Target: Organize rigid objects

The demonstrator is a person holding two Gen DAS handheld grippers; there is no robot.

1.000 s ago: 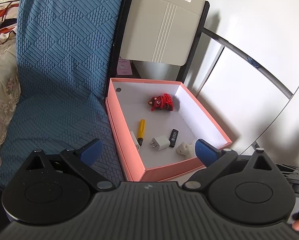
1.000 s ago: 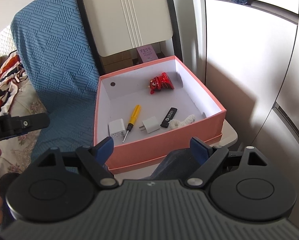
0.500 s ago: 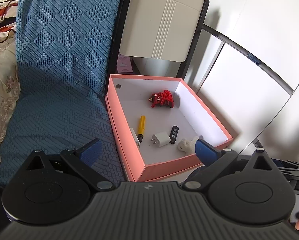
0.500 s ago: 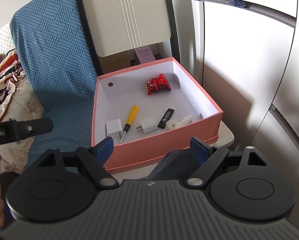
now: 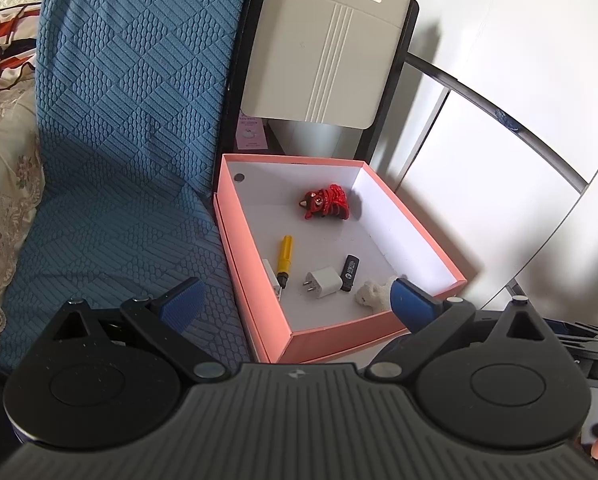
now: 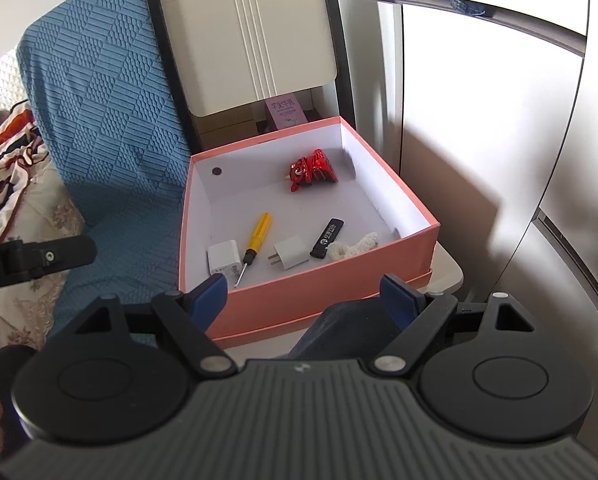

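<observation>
An open pink box [image 5: 339, 340] with a white inside stands on a small white table, beside a blue-covered seat. In it lie a red lion toy [image 5: 323, 202], a yellow screwdriver [image 5: 285, 256], a white charger [image 5: 325, 282], a second charger [image 6: 224, 260] by the left wall, a black USB stick [image 5: 349, 267] and a white knitted piece [image 5: 373, 294]. My left gripper [image 5: 297, 300] hovers open in front of the box, empty. My right gripper [image 6: 303, 295] also hangs open and empty before the box's [image 6: 319, 288] front wall.
The blue quilted cover [image 5: 119, 140] fills the left side. A beige chair back [image 5: 323, 52] rises behind the box, and white cabinet doors [image 6: 479, 120] stand on the right. A knee in dark trousers [image 6: 339, 332] sits below the right gripper.
</observation>
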